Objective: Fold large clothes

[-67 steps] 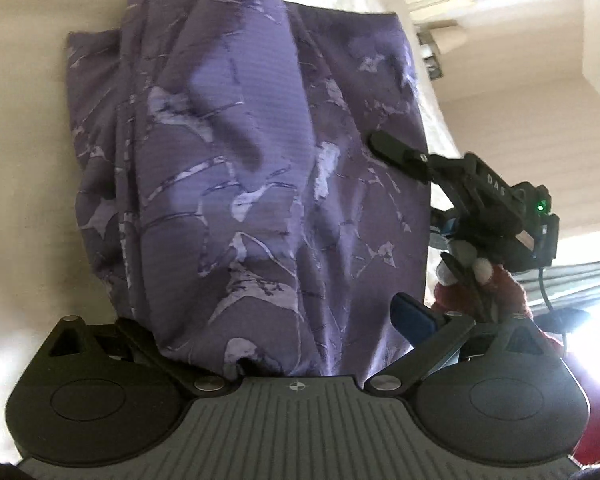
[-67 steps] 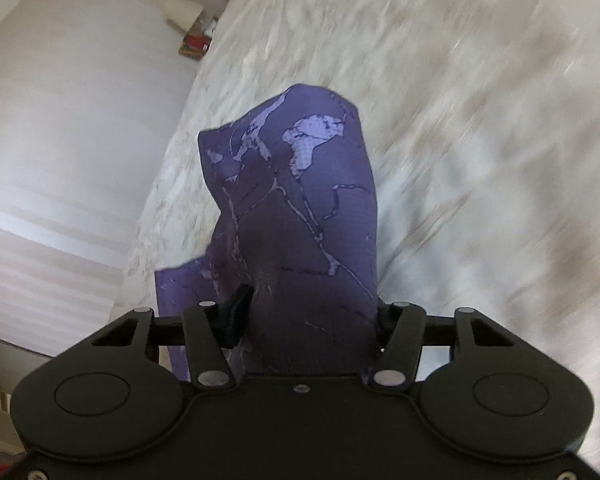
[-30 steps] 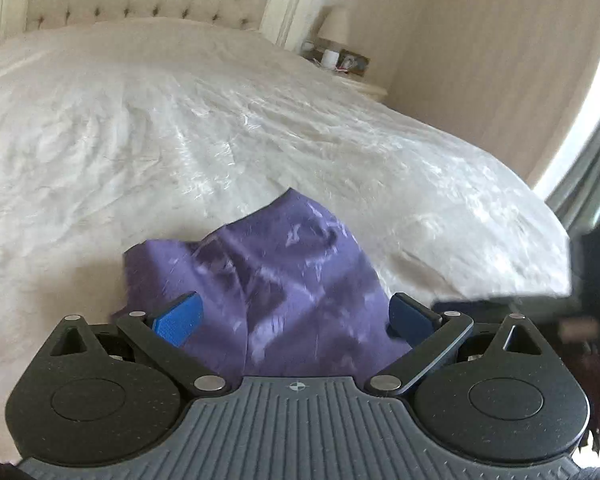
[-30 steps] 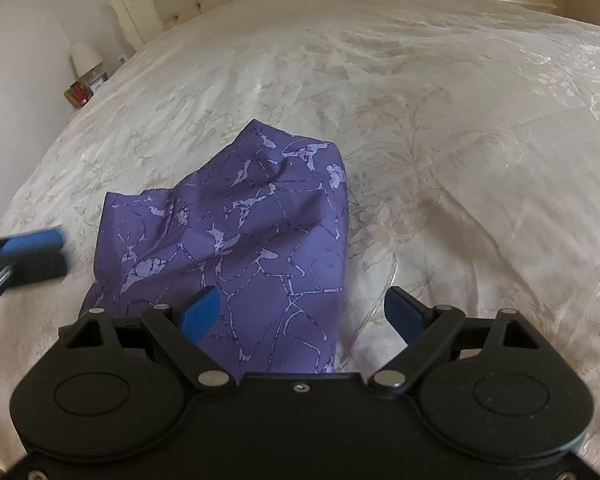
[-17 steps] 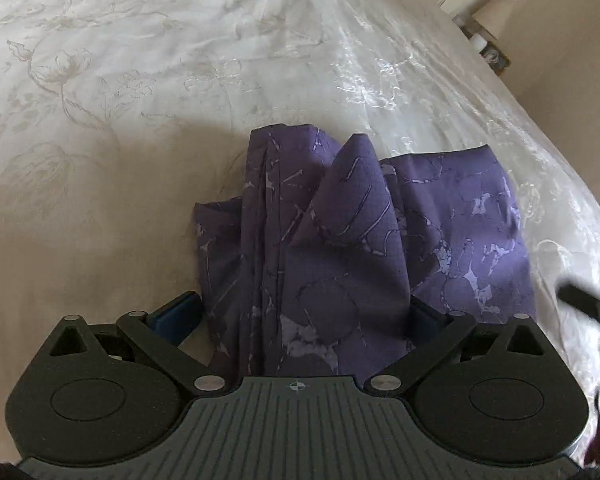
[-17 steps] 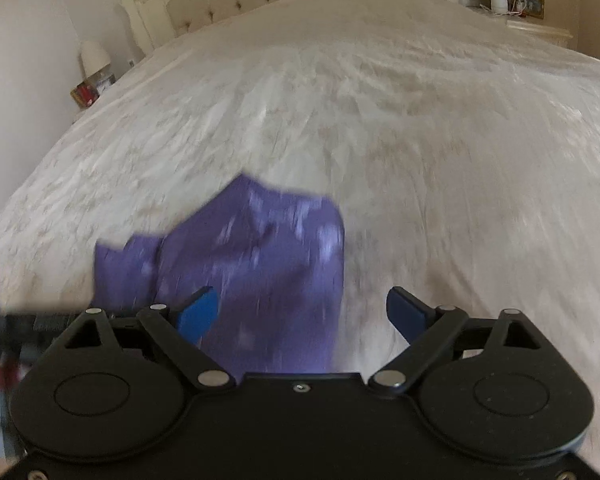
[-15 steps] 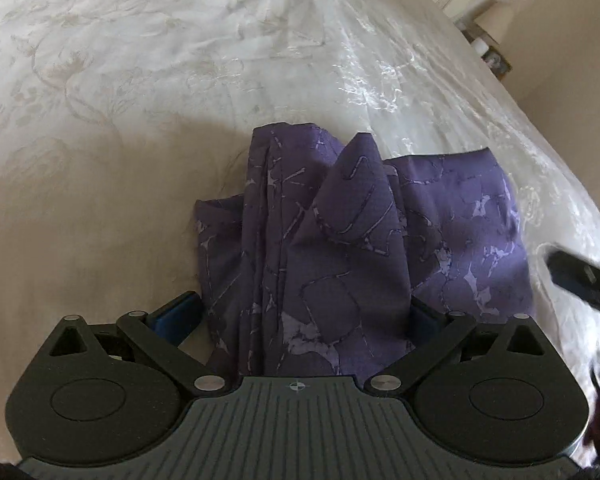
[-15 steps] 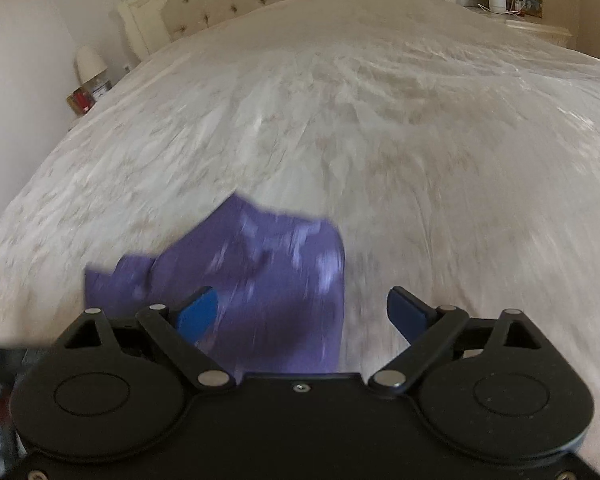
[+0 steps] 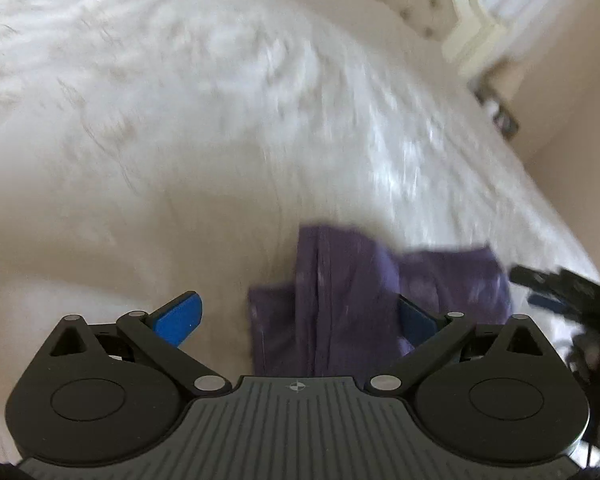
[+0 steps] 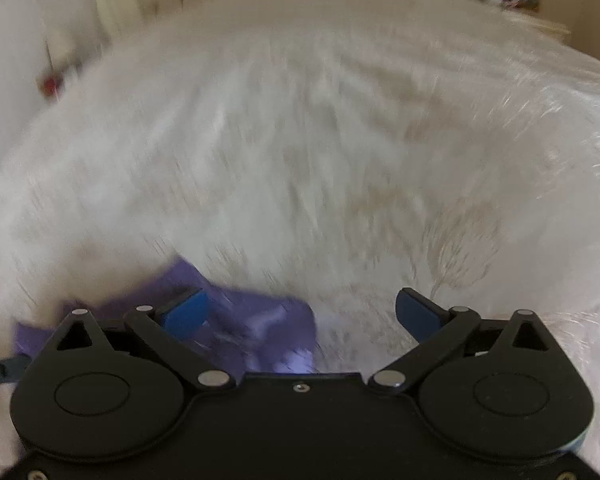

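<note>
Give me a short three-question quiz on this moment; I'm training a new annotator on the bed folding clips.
1. True or false: the left gripper is clamped shut on the purple patterned garment.
2. What does the garment lie on?
A. a wooden floor
B. the white bedspread
C. a chair
3. Fill in: in the right wrist view, the garment sits toward the ____ finger of the right gripper.

Key:
1. False; its jaws stand wide open.
2. B
3. Left; the blue pad overlaps it, and the jaws are open.
</note>
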The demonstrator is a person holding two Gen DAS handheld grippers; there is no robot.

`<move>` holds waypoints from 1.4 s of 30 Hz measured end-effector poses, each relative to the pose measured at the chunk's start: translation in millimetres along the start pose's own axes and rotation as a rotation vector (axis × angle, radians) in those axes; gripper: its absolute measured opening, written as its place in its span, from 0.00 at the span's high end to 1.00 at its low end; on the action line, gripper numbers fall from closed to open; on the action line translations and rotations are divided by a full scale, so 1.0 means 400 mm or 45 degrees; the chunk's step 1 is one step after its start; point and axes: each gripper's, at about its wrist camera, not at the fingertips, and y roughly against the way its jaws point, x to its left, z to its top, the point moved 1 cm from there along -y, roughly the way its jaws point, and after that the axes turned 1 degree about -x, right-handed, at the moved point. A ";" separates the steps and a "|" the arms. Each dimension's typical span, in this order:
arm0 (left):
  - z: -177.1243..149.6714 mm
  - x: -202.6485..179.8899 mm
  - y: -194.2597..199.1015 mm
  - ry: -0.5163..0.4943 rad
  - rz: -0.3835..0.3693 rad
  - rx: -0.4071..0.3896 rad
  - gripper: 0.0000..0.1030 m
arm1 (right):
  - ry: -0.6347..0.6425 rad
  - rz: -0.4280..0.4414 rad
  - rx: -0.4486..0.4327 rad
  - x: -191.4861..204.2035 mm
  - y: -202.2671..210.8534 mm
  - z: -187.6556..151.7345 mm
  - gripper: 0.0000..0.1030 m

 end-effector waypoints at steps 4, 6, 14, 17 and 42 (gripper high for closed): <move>0.029 -0.022 0.076 -0.018 0.027 -0.123 0.01 | -0.047 0.050 -0.179 0.005 0.137 -0.009 0.01; 0.041 -0.051 0.124 -0.080 0.026 -0.160 0.01 | -0.042 0.058 -0.230 0.013 0.200 -0.029 0.01; -0.014 -0.200 0.300 -0.401 0.045 -0.204 0.00 | 0.014 0.016 -0.249 0.069 0.359 -0.138 0.01; -0.059 -0.248 0.349 -0.460 0.106 -0.191 0.01 | 0.015 0.037 -0.211 0.086 0.393 -0.177 0.01; -0.251 -0.225 0.598 -0.540 0.307 -0.077 0.01 | 0.036 -0.183 -0.147 0.296 0.687 -0.425 0.01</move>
